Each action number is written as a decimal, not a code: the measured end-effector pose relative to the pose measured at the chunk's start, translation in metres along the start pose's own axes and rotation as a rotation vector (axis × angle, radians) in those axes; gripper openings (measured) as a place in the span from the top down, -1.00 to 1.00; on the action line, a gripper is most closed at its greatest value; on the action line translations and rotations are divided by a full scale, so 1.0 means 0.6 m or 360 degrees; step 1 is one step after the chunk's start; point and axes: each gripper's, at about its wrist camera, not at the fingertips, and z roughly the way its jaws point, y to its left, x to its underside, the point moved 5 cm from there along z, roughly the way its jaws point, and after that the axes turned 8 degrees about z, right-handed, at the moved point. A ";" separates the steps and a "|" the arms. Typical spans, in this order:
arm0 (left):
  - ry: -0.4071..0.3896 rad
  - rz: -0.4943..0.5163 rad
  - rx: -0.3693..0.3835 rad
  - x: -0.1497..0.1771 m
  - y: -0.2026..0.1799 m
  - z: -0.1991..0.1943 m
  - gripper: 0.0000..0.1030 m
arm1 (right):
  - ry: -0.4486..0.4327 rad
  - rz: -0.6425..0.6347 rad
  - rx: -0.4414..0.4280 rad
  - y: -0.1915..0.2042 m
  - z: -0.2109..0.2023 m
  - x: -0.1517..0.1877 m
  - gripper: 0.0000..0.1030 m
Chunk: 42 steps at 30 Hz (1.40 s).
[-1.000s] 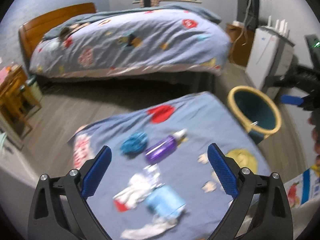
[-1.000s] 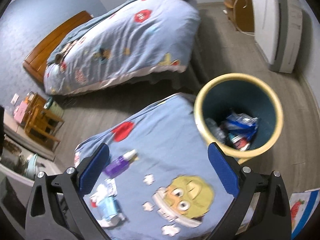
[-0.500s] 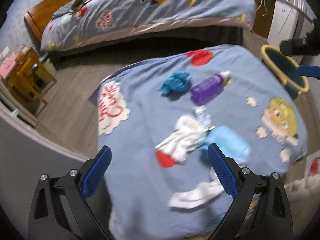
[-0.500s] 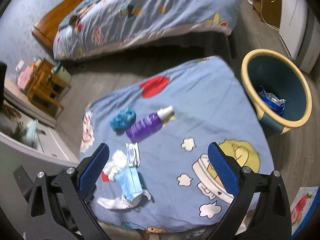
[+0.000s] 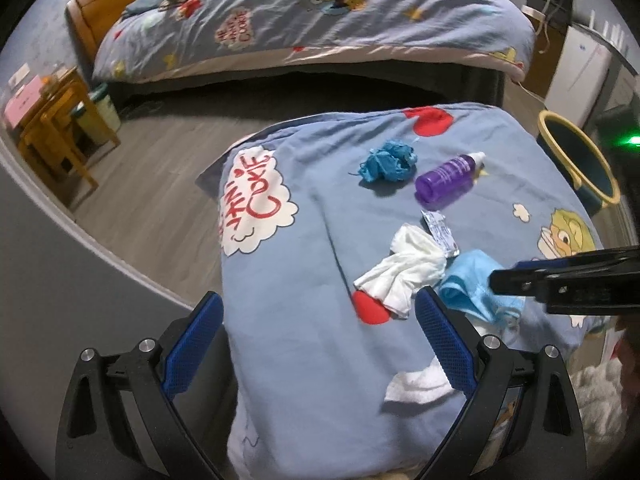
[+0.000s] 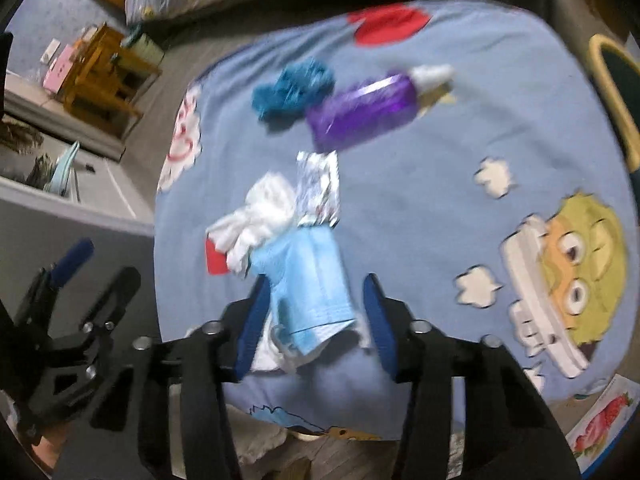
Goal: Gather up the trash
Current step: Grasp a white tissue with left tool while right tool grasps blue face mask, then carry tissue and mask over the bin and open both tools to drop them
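A: Where does the left wrist camera look?
B: Steeply down over the cartoon quilt (image 5: 320,264), from farther back.
A: And the right wrist camera?
B: Closer, sharing the purple bottle (image 6: 364,110).

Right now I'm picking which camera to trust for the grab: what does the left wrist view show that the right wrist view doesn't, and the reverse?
Left wrist only: the whole bed behind, and the open left claw hovering over bare blanket.

Right wrist only: the right claw closing around the blue mask, and a strawberry picture on the floor.

Both: purple bottle, teal wad, white tissue, foil packet, bin rim, blanket.
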 end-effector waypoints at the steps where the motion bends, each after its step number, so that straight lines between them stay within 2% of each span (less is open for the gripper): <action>1: 0.0001 0.0007 0.0007 0.002 0.000 0.001 -0.86 | 0.0006 0.0012 -0.0027 0.002 0.001 0.000 0.68; 3: 0.0011 0.0021 0.0031 0.005 -0.004 0.005 -0.85 | -0.0003 0.0017 -0.0081 0.009 -0.006 -0.004 0.84; 8: 0.0026 0.0129 0.0176 0.013 -0.052 0.012 -0.80 | -0.0178 0.0053 -0.0114 0.009 -0.058 -0.031 0.84; 12: 0.0069 0.0278 0.0334 0.024 -0.122 0.026 -0.63 | -0.0303 0.0102 -0.0063 -0.013 -0.092 -0.050 0.84; 15: 0.0130 0.0372 0.0362 0.037 -0.163 0.046 -0.57 | -0.0361 0.0152 -0.0039 -0.032 -0.108 -0.062 0.84; 21: 0.0218 0.0449 0.0395 0.051 -0.206 0.078 -0.20 | -0.0411 0.0218 -0.0063 -0.061 -0.135 -0.072 0.84; 23: 0.0231 0.0475 0.0403 0.052 -0.216 0.084 0.01 | -0.0421 0.0225 -0.0072 -0.067 -0.143 -0.074 0.84; 25: 0.0235 0.0481 0.0440 0.048 -0.223 0.088 0.37 | -0.0430 0.0242 -0.0088 -0.073 -0.148 -0.077 0.84; 26: 0.0231 0.0490 0.0446 0.047 -0.228 0.088 0.43 | -0.0435 0.0250 -0.0096 -0.076 -0.151 -0.079 0.84; 29: 0.0185 0.0529 0.0394 0.037 -0.236 0.084 0.48 | -0.0457 0.0269 -0.0123 -0.080 -0.162 -0.085 0.84; 37: 0.0077 0.0398 0.0368 -0.015 -0.214 0.063 0.48 | -0.0538 0.0265 -0.0204 -0.079 -0.207 -0.100 0.84; 42: -0.0048 0.0343 0.0360 -0.063 -0.201 0.009 0.48 | -0.0643 0.0221 -0.0229 -0.078 -0.261 -0.125 0.84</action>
